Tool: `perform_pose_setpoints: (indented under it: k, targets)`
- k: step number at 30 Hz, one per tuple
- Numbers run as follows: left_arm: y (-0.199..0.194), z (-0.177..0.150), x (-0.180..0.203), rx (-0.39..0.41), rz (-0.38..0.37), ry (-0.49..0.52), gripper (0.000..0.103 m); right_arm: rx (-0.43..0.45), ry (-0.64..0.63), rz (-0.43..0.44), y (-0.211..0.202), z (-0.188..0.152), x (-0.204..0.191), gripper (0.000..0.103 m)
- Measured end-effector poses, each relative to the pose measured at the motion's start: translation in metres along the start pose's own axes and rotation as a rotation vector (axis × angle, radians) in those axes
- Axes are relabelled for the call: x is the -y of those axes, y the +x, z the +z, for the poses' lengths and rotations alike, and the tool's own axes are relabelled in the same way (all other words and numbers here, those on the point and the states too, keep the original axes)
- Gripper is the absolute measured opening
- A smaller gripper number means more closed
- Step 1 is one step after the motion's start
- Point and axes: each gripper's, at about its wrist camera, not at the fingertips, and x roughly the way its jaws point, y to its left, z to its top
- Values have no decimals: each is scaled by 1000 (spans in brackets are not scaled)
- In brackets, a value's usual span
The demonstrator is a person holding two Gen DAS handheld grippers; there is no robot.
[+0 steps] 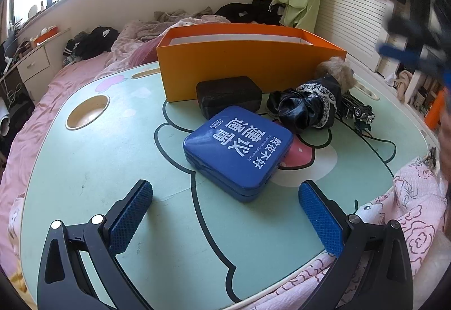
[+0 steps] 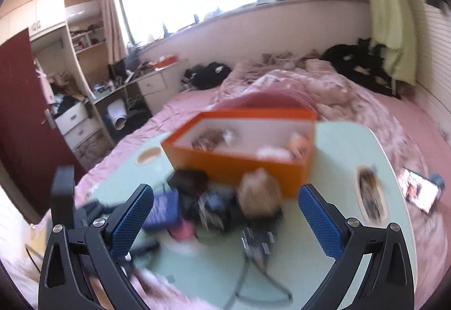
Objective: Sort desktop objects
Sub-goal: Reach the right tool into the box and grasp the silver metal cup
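Blue tin case (image 1: 237,151) lies flat on the tabletop (image 1: 84,169), just before the orange box (image 1: 248,67). My left gripper (image 1: 225,214) and right gripper (image 2: 225,218) hang spread, empty. I judge grasping comes next.

Domestic bedroom. A bed with rumpled pink bedding (image 1: 84,76) fills the room and carries a mint-green cartoon-printed tabletop (image 1: 84,169); dark clothes (image 1: 93,41) lie strewn on it. A wide window with beige curtains (image 2: 110,14), a cluttered white desk with drawers (image 2: 149,81) and open wall shelves (image 2: 84,36) line the walls.
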Motion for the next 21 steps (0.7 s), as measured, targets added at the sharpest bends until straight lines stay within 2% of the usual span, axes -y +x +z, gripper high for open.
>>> perform_pose_setpoints:
  k: [2, 3, 5, 8, 10, 15, 17, 18, 20, 21]
  targets:
    - [0, 0, 1, 0, 1, 0, 103, -65, 4, 18, 28, 25, -3, 88]
    - [0, 0, 1, 0, 2, -1, 103, -108, 23, 37, 45, 37, -3, 81]
    - [1, 1, 2, -1, 1, 0, 103, -202, 85, 89, 82, 60, 1, 72]
    - [1, 1, 3, 0, 0, 2, 103, -316, 116, 42, 136, 85, 1, 70]
    - [1, 1, 3, 1, -1, 1, 103, -376, 109, 18, 166, 93, -2, 65]
    - [1, 0, 2, 8, -5, -1, 103, -529, 191, -21, 223, 82, 13, 47]
    - [0, -1, 2, 11, -6, -1, 103, -556, 199, -54, 236, 80, 19, 40]
    - [0, 0, 2, 12, -7, -1, 103, -571, 216, -54, 239, 79, 22, 31]
    - [0, -1, 2, 16, -9, -3, 103, -586, 226, -59, 242, 76, 26, 27]
    - [0, -1, 2, 16, -10, -4, 103, -590, 209, -77, 243, 75, 27, 21]
